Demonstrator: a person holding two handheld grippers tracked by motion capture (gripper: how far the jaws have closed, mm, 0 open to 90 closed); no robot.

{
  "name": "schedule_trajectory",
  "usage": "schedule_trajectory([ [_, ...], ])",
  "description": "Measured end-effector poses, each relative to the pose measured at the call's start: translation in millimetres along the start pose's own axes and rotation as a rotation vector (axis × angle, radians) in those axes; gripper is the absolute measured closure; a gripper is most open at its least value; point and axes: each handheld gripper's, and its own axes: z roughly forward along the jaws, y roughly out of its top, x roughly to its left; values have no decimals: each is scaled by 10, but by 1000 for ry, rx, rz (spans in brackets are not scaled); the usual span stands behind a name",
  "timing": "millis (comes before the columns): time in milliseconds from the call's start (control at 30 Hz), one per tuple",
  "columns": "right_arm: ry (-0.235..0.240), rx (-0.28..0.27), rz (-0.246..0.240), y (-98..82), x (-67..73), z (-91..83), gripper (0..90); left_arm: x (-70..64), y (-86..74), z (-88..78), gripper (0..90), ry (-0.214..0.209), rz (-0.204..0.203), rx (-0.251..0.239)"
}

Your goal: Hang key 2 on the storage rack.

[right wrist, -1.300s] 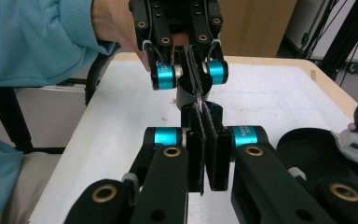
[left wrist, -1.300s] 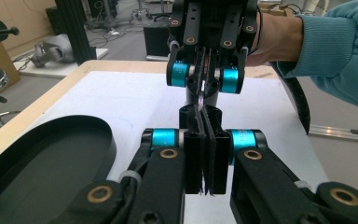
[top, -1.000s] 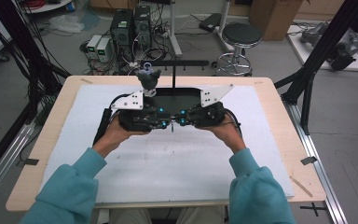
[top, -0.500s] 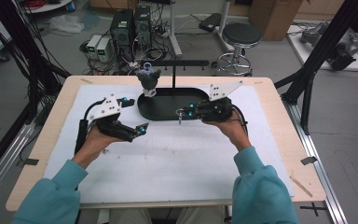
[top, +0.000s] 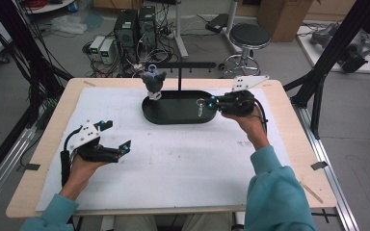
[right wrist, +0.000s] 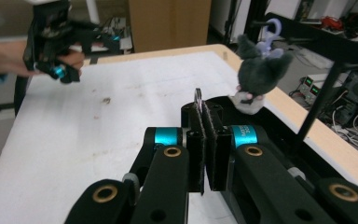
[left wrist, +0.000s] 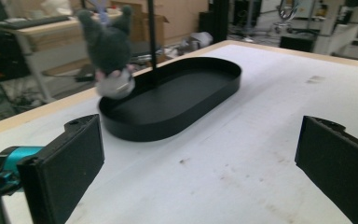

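My left gripper [top: 118, 139] sits low over the white sheet at the near left of the bench [top: 289, 159], well apart from everything else. Its jaws have just been opening and now stand spread wide; in the left gripper view the two black pads [left wrist: 65, 163] frame bare sheet with nothing between them, so this hand is released and touches nothing. My right gripper [top: 211, 103] reaches over the right end of the black oval tray [top: 173, 118] at the far middle of the bench. Its jaws are clenched: in the right gripper view the pads [right wrist: 214, 140] meet face to face, and a thin metal ring [right wrist: 198, 97] sticks up from between their tips. From the high view a small keyring piece [top: 200, 107] hangs at those tips over the tray. I cannot tell more of what that small thing is. A grey plush toy [top: 153, 83] hangs on its lilac clip [right wrist: 271, 29] from the black bar [top: 183, 65] of the stand that rises from the tray, over the tray's left end, well apart from both of my grippers.
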Motion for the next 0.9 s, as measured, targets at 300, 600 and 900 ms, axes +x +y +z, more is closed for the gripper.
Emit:
schedule_trajectory([
  [300, -57, 24, 26, 96, -174, -54, 889, -13, -296, -203, 17, 44, -42, -52],
  [600, -81, 44, 34, 291, -382, -89, 889, -23, -407, -316, 17, 65, -32, -102],
  [900, -87, 73, 58, 370, -627, -105, 889, -3, -511, -353, 17, 108, -39, -134],
])
